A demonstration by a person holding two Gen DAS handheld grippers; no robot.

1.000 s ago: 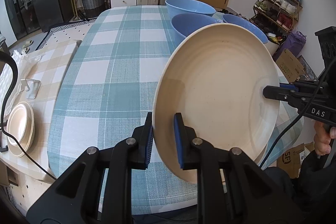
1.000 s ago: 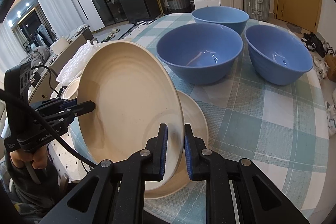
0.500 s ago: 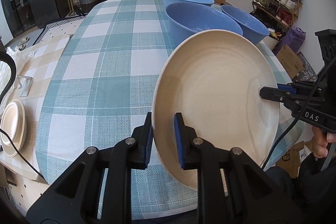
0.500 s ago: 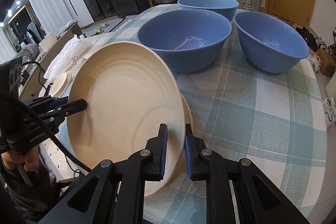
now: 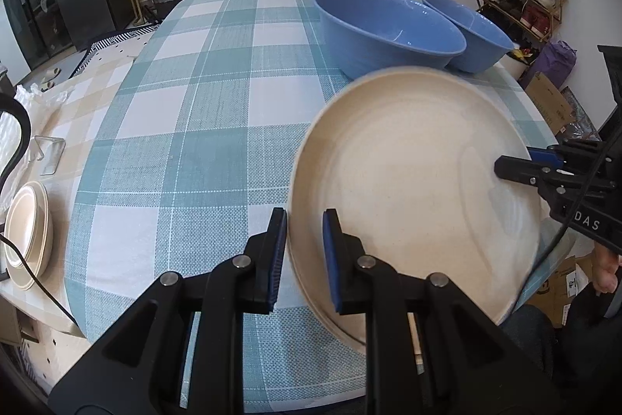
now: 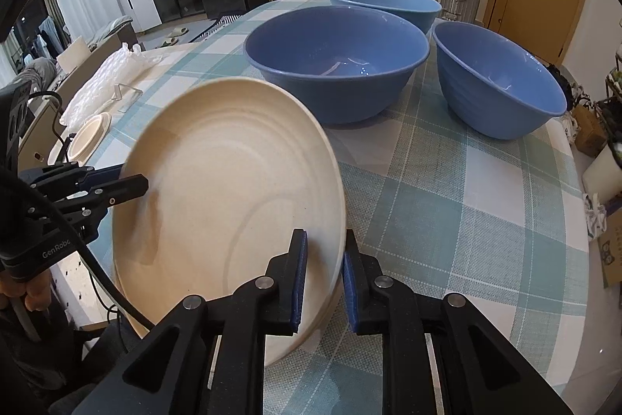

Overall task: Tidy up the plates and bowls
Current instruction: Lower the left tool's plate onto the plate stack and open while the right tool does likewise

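Checked teal-and-white tablecloth [image 5: 202, 142] covered the table; drawers, suitcases & a shoe rack stood at the far wall. Cream plate [image 5: 420, 189] was held over the near right part of the table, tilted steeply, hollow face toward the cams, its rim running near-to-far. Left gripper [image 5: 303, 251] had its jaws clamped on the plate's near-left rim; right gripper [image 6: 324, 275] pinched the opposite rim. W/ motion blur at the edges, I couldn't tell if the plate touched the cloth. Three blue bowls [image 6: 338, 65] sat upright at the far right, close together. Stack of cream plates [image 5: 27, 232] lay on a side surface, far left.
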